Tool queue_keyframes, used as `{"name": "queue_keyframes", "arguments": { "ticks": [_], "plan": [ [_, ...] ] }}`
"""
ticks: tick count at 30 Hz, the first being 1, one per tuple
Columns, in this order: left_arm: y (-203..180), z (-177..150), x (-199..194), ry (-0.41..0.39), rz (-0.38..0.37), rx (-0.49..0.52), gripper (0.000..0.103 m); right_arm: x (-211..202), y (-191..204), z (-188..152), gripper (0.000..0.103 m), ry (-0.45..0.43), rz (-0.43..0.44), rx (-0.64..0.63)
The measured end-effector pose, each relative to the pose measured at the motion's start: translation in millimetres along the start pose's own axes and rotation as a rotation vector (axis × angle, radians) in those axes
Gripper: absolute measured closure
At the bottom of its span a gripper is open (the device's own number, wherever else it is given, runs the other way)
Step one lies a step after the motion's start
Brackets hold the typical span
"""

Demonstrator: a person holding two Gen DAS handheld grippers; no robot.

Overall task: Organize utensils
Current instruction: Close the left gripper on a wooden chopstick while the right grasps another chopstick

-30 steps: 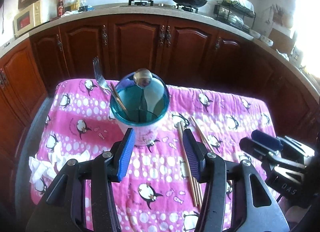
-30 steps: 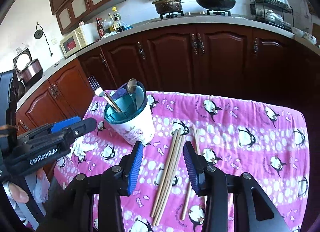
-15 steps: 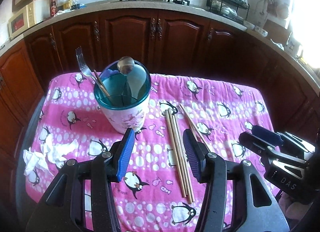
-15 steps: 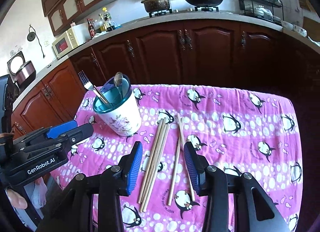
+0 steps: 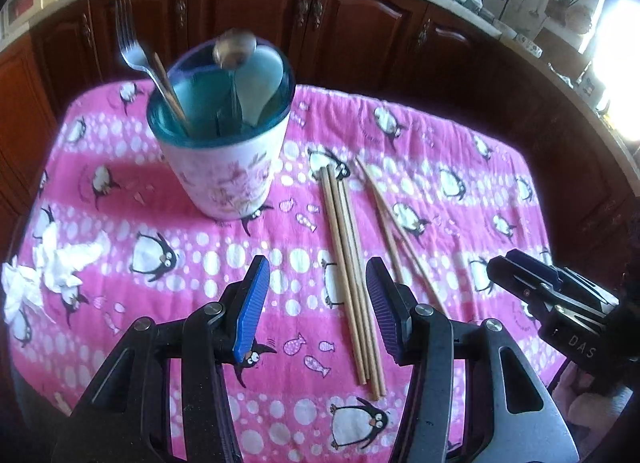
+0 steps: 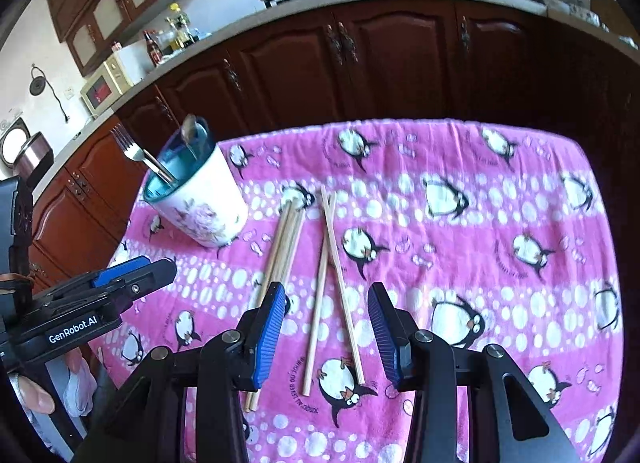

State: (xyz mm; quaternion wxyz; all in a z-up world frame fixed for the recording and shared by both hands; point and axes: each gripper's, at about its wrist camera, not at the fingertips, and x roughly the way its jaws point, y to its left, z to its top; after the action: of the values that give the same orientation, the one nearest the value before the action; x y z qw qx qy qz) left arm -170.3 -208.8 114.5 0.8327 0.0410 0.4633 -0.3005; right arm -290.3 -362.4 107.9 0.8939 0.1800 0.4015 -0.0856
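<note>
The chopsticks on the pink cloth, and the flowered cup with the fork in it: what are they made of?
The chopsticks look like bare wood or bamboo: pale tan, matte, no gloss. The cup seems glazed ceramic or hard plastic, white with a floral print and a shiny teal inside; the pictures can't settle which. The fork looks like polished metal, silvery and reflective. The cloth appears to be soft fleece.

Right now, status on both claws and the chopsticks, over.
Left claw open, empty. Right claw open, empty, above crossed chopsticks. Bundled chopsticks flat on cloth. Fork, spoon already in holder. Nothing blocking.
</note>
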Motion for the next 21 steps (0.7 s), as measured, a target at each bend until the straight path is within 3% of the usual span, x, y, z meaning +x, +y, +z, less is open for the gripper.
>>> {"name": "queue_keyframes", "arguments": {
  "ticks": [8,12,17,21],
  "plan": [
    [-1,-3,36,0.063,-0.043,0.0,0.054,19,-4,-2,0.062,0.046,0.003,0.008],
    [-6,-5,57,0.105,-0.049,0.017,0.067,26,-6,-2,0.062,0.062,0.004,0.011],
    [-11,-8,85,0.163,-0.033,0.037,0.076,32,-7,0,0.062,0.075,0.007,0.015],
    [-11,-8,99,0.188,-0.058,0.023,0.076,36,-9,3,0.062,0.077,0.009,0.019]
  ]
}}
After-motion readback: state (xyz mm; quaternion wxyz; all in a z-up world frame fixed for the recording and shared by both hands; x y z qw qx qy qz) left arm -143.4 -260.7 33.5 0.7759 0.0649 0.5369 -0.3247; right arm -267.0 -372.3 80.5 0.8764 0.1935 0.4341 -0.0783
